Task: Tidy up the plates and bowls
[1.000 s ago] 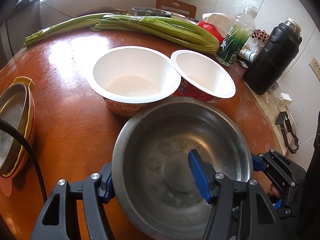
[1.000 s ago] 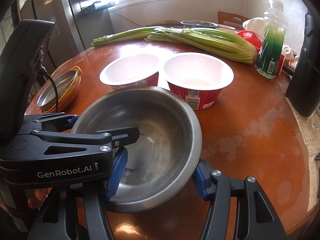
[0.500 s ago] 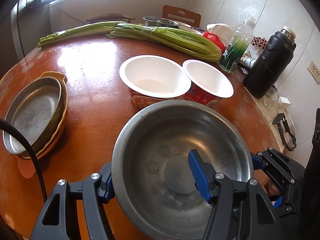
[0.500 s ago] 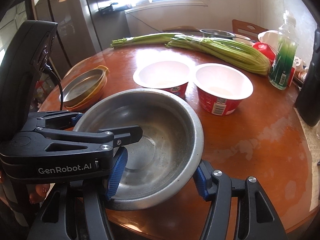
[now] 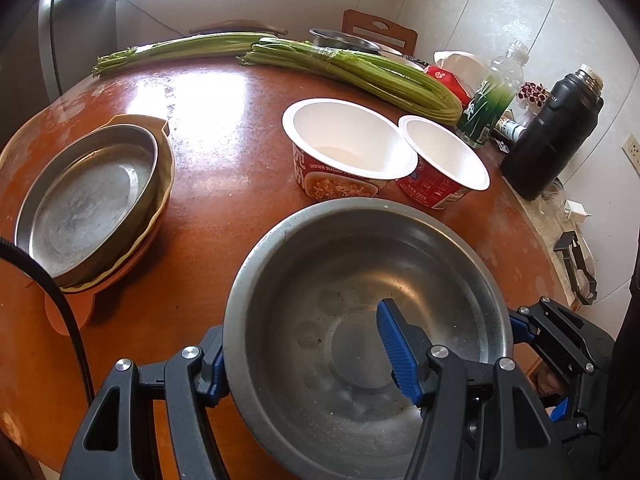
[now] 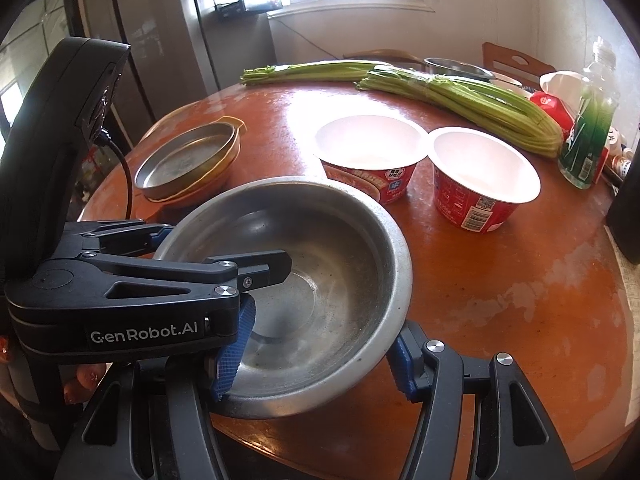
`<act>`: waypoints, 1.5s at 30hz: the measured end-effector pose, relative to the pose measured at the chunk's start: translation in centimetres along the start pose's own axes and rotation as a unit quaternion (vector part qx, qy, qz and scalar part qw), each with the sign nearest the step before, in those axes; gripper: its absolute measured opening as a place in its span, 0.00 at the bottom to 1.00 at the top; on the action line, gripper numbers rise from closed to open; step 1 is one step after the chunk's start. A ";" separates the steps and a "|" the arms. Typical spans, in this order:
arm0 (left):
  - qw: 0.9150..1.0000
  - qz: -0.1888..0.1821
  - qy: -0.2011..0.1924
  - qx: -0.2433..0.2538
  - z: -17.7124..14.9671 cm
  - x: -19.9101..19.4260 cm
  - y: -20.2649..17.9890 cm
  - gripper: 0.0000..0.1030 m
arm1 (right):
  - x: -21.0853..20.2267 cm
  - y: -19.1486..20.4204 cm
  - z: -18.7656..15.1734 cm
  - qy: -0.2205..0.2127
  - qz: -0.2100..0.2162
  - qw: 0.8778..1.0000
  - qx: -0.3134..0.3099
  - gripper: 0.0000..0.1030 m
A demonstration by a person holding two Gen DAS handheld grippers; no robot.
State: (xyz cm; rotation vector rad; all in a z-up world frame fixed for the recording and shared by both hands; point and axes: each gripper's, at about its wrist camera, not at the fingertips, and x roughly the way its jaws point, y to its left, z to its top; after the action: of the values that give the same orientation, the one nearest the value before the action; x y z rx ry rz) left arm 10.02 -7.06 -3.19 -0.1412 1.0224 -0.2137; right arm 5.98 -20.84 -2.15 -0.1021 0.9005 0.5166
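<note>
A steel bowl (image 5: 360,276) (image 6: 320,236) is held over the near edge of the round wooden table (image 5: 224,160) by both grippers. My left gripper (image 5: 304,344) is shut on its left wall, one blue pad inside and one outside. My right gripper (image 6: 320,352) is shut on the opposite wall in the same way. Each gripper shows in the other's view: the left gripper (image 6: 160,264) and the right gripper (image 5: 552,332). Two empty paper bowls (image 5: 348,140) (image 5: 444,152) stand side by side beyond. A metal plate (image 5: 88,196) (image 6: 188,160) lies on stacked yellow and orange dishes at the left.
Celery bunches (image 5: 360,68) lie across the far side of the table. A green bottle (image 5: 492,100) and a black flask (image 5: 556,132) stand at the right edge. Another steel bowl (image 6: 456,68) and a chair back (image 5: 380,32) are behind. A fridge (image 6: 160,40) stands at the far left.
Both grippers have drawn back together with the steel bowl, away from the paper bowls. The plate stack at the left has come fully into view.
</note>
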 end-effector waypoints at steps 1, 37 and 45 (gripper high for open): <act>1.000 0.000 0.000 -0.001 0.0 0.1 0.1 0.61 | 0.0 0.0 0.0 0.000 -0.001 1.000 0.000 0.62; 1.000 -0.005 -0.003 -0.002 0.0 0.0 0.4 0.62 | 0.8 -0.1 -0.5 0.008 -0.008 1.000 0.009 0.62; 1.000 -0.003 -0.020 -0.002 0.6 -1.7 0.8 0.62 | -0.2 -0.8 0.6 -0.005 -0.010 1.000 0.022 0.62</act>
State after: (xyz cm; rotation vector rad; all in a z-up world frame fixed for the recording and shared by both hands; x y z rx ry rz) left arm 9.75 -5.87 -1.70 -0.1509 0.9825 -0.2130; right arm 6.67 -21.40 -1.71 -0.0675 0.8995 0.4784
